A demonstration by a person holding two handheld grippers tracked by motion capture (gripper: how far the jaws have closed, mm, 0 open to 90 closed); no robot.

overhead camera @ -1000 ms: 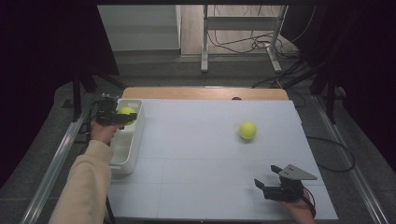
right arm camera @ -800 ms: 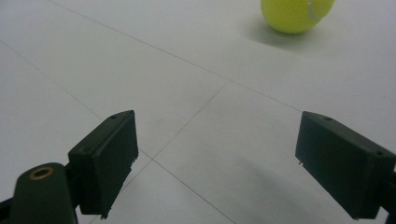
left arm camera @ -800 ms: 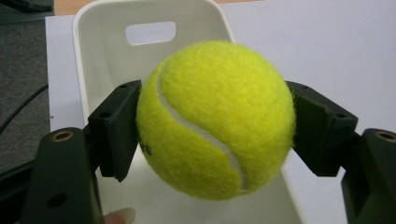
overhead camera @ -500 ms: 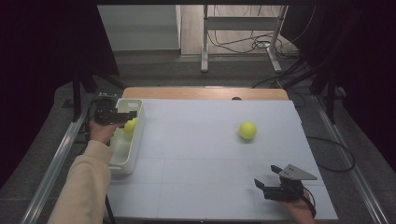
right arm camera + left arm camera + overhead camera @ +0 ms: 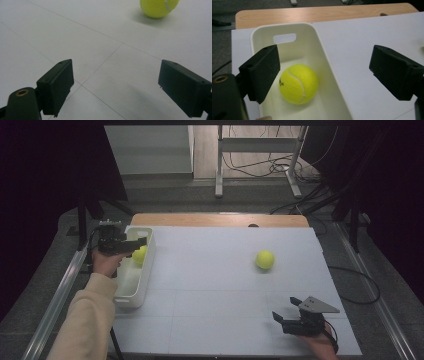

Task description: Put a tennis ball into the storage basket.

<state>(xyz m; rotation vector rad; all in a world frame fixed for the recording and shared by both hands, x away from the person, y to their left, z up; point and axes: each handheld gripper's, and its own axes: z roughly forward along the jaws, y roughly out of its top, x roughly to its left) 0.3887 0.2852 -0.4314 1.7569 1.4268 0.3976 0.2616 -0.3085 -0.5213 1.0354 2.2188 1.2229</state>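
My left gripper (image 5: 137, 241) hovers over the far end of a white bin (image 5: 131, 292) at the table's left edge. Its jaws have just been opening and now stand wide apart, nothing between the pads (image 5: 265, 71). A yellow tennis ball (image 5: 298, 83) lies loose on the bin's floor below the left gripper (image 5: 324, 72), also seen as the ball (image 5: 140, 255) from above. A second tennis ball (image 5: 265, 259) rests on the white table, right of centre. My right gripper (image 5: 285, 309) sits open near the front right edge, facing that ball (image 5: 157, 7) from a distance; the right gripper (image 5: 116, 85) holds nothing.
The bin's rim (image 5: 329, 65) has a handle slot (image 5: 284, 38) at its far end. A wooden strip (image 5: 220, 220) borders the table's far edge. Metal rails (image 5: 60, 290) run along both sides, and cables (image 5: 360, 285) lie on the floor at right.
The left gripper let go of the tennis ball, which dropped into the bin; its jaws went from shut on the ball to wide apart. The right gripper stayed still.
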